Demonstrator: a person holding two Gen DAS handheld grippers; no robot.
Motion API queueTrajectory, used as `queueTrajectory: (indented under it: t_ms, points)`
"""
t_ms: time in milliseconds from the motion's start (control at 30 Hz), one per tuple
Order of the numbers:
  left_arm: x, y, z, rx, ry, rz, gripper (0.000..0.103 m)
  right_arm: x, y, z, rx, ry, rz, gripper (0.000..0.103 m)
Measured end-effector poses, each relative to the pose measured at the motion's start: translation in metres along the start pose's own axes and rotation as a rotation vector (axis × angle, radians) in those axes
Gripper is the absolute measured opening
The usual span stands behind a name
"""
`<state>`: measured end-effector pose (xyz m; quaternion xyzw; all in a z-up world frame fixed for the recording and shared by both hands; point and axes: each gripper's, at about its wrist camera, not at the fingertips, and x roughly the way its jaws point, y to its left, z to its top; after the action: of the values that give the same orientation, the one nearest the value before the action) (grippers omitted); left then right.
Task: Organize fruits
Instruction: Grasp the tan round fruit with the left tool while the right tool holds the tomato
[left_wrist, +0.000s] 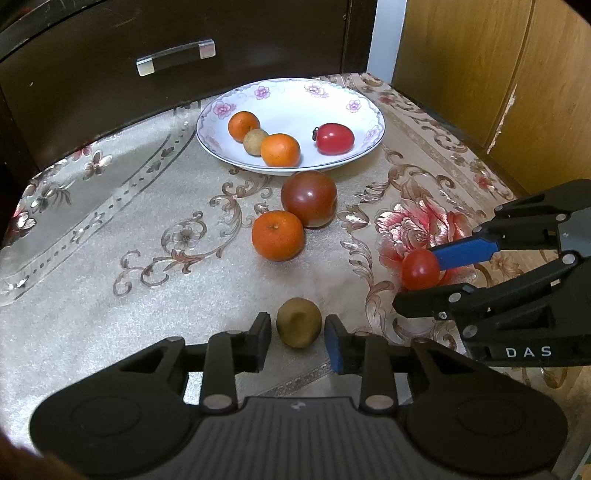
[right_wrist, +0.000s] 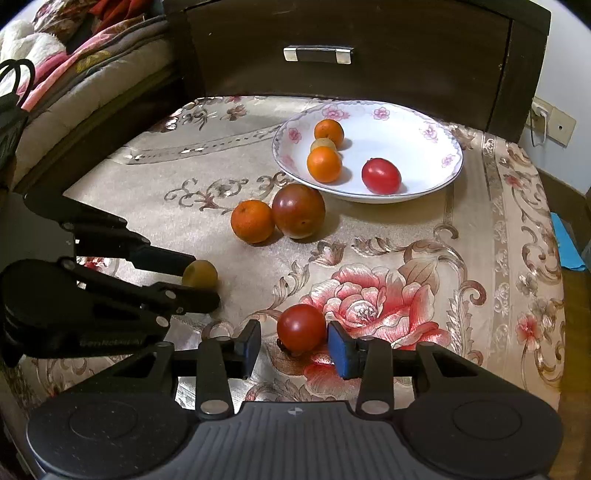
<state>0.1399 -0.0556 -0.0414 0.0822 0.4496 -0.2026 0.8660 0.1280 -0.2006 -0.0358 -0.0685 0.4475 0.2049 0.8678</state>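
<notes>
Both jaws stand apart: left gripper brackets the kiwi, right gripper the tomato, seemingly untouched; next, squeeze, then carry to the plate.

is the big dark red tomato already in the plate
No, the big dark red tomato sits on the tablecloth just outside the plate, beside an orange.

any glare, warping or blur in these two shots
Left wrist view: glare washes out the glossy tablecloth at left, and the fisheye bows the drawer front. Right wrist view: the wooden headboard's edges curve and the corners go black; the plate and fruit stay sharp, with soft shadows.
</notes>
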Motion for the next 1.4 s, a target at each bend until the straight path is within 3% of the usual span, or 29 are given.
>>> queueTrajectory:
  t_ms: [200, 500, 1067, 1233, 1400]
  points:
    - [0.000, 0.000, -0.001, 0.003, -0.002, -0.029, 0.052, 0.001, -0.001, 0.001, 0.010, 0.002, 0.001, 0.034]
    - [0.000, 0.005, -0.002, -0.019, -0.016, -0.041, 0.051, 0.004, -0.003, 0.003, 0.021, -0.002, -0.001, 0.033]
    - [0.000, 0.009, -0.001, -0.035, -0.025, -0.014, 0.034, 0.017, 0.004, 0.017, 0.028, -0.038, 0.014, 0.033]
    - [0.000, 0.009, -0.002, -0.034, -0.025, -0.017, 0.034, 0.023, 0.005, 0.023, 0.037, -0.044, 0.022, 0.034]
    - [0.000, 0.010, -0.001, -0.042, -0.022, -0.023, 0.034, 0.025, 0.009, 0.025, 0.023, -0.049, 0.022, 0.025]
